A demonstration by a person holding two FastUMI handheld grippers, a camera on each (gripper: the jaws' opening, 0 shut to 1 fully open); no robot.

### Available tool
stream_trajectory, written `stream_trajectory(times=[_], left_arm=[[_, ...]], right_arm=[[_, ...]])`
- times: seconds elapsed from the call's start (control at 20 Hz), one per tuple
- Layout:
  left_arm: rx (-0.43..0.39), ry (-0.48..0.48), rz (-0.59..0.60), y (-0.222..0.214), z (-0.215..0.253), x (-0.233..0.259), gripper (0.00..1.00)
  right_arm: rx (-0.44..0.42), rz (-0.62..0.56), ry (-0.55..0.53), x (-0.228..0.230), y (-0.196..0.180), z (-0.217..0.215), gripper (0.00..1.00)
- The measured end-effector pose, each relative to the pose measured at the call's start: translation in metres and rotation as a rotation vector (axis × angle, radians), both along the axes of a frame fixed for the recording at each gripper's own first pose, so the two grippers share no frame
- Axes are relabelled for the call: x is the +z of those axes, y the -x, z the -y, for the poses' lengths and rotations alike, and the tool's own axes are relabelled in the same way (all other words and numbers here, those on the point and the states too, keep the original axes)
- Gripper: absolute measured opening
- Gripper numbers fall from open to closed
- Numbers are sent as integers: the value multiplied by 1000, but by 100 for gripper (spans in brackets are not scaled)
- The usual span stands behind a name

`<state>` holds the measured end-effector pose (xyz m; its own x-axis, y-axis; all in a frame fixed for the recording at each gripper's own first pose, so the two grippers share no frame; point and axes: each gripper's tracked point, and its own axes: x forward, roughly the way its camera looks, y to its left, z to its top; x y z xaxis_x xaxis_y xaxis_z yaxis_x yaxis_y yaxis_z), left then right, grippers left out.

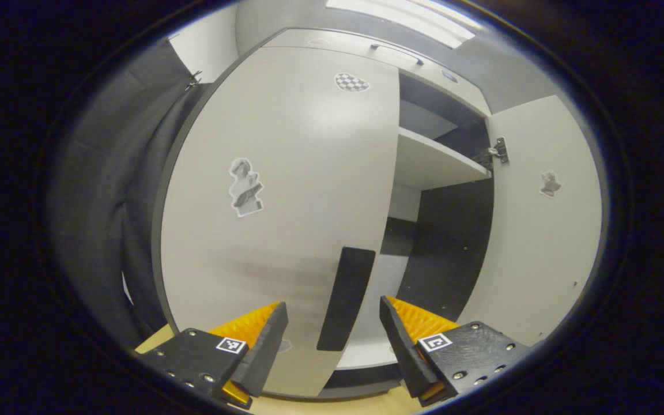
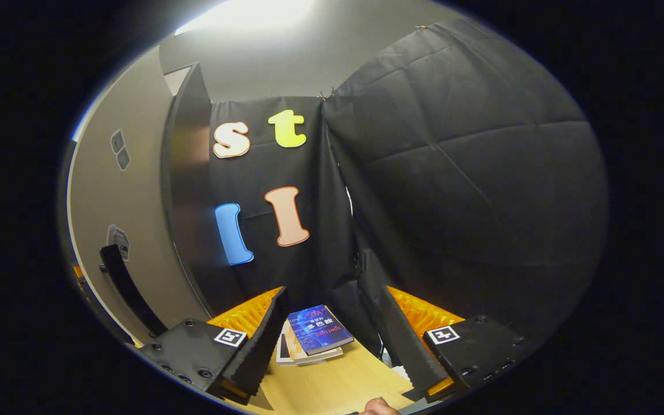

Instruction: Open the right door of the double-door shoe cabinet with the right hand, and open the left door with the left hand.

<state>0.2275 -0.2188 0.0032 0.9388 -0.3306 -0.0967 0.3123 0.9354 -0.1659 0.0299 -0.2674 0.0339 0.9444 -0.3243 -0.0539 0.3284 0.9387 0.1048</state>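
Right door open at 3 o'clock; left door still shut. Left claw wide, straddling handle: rigid, pinch mid-bar, light hinged swing. Right claw wide, empty.

Black cloth wall, ceiling light, wooden floor.

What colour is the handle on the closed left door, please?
Black, clearest in the left gripper view: handle on the pale grey left door.

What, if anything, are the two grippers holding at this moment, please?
Nothing. The left gripper stands open around the flat black door handle without touching it; the right gripper is open.
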Motion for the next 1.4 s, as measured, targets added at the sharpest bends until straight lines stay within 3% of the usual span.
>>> stream_trajectory(times=[0.25, 0.3, 0.55, 0.6, 0.65, 0.8, 1.0, 1.25, 1.35, 1.4], left_arm=[[49, -78, 9, -14, 8, -1, 92], [65, -103, 26, -16, 9, 3, 69], [97, -142, 66, -23, 22, 16, 66], [113, -146, 72, -23, 22, 17, 51], [117, -153, 65, -24, 22, 16, 46], [176, -153, 42, -23, 14, 10, 40], [185, -163, 47, -27, 16, 9, 29], [170, -177, 25, -25, 15, 5, 26], [176, -176, 31, -29, 14, 1, 14], [174, -180, 37, -27, 14, 4, 8]], right_arm=[[32, -9, -60, -15, -31, 16, 98], [47, 23, -58, -6, -39, 18, 98], [68, 60, -44, 4, -66, 39, 98], [75, 62, -47, 6, -71, 42, 98], [84, 64, -48, 5, -76, 43, 98], [116, 56, -41, 3, -91, 43, 98], [149, 48, -30, 1, -106, 42, 98], [163, 39, -55, -6, -113, 43, 98], [158, 42, -64, -6, -112, 44, 98], [157, 47, -67, -5, -110, 42, 92]])
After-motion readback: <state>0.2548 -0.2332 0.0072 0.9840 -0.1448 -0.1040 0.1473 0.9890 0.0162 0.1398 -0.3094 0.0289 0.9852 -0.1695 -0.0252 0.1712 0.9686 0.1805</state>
